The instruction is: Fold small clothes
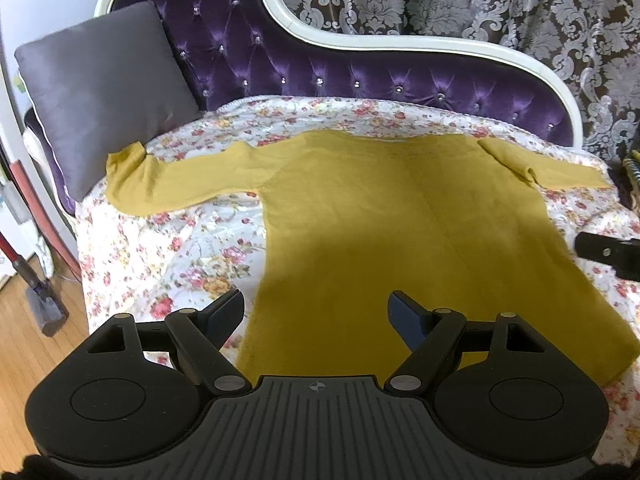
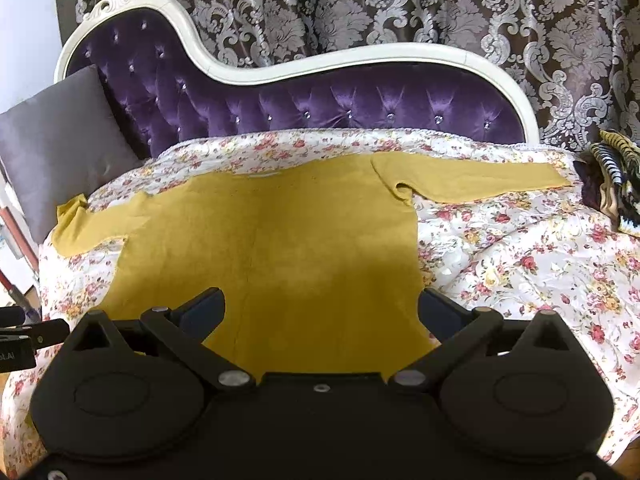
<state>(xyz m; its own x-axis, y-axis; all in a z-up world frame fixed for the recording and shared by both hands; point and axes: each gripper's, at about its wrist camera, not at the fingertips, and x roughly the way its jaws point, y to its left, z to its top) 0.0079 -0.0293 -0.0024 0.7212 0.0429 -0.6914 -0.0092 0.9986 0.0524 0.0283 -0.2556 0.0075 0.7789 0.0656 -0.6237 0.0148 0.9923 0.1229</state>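
Note:
A mustard-yellow long-sleeved top (image 1: 400, 216) lies spread flat on a floral quilt (image 1: 168, 248), both sleeves stretched out sideways. My left gripper (image 1: 316, 314) is open and empty, above the top's near hem at its left side. My right gripper (image 2: 322, 308) is open and empty, above the near hem of the top (image 2: 280, 248) at its right side. The right gripper's finger also shows at the right edge of the left wrist view (image 1: 608, 252).
The quilt (image 2: 520, 264) covers a purple tufted chaise with a white frame (image 1: 360, 44). A grey cushion (image 1: 104, 92) leans at the left end. Dark striped clothes (image 2: 616, 184) lie at the right end. A vacuum (image 1: 36, 280) stands on the wooden floor at left.

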